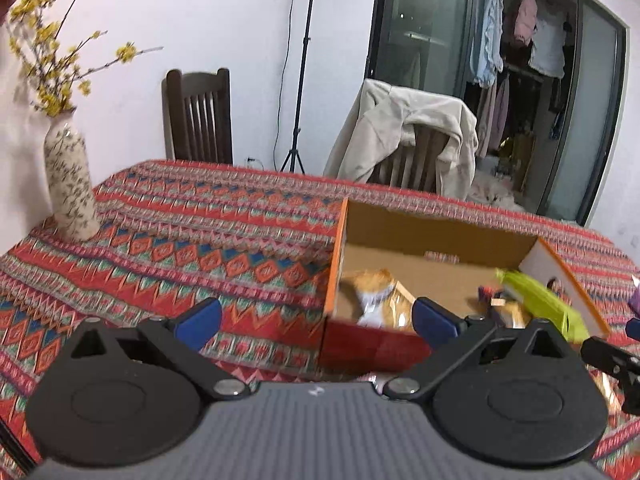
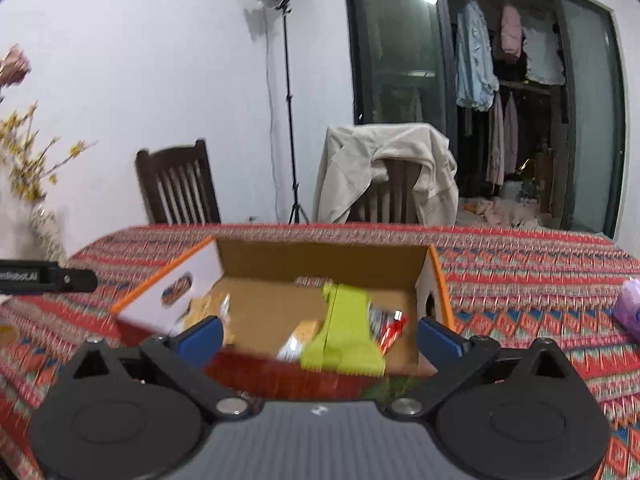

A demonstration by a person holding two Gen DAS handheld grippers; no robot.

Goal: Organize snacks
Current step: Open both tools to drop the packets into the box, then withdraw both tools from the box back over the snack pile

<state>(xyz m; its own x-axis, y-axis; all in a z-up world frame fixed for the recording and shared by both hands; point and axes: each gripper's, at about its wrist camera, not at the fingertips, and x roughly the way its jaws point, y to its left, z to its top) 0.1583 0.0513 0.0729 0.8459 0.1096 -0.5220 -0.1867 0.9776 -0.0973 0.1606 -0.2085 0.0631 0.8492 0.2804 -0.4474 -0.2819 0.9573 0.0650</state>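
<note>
Blurred lettering on the left claw point(image 2: 86, 280), unreadable.

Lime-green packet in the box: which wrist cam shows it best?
Right wrist. The lime-green packet lies near centre frame inside the cardboard box, almost its whole length visible, though blurred. The left wrist view catches it only obliquely at the box's right wall, partly hidden behind the claw arm.

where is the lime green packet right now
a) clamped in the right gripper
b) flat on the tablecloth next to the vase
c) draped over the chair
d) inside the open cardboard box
d: the lime green packet lies in the open box among other snacks, while the right gripper is open with its fingers clear of it.
</note>
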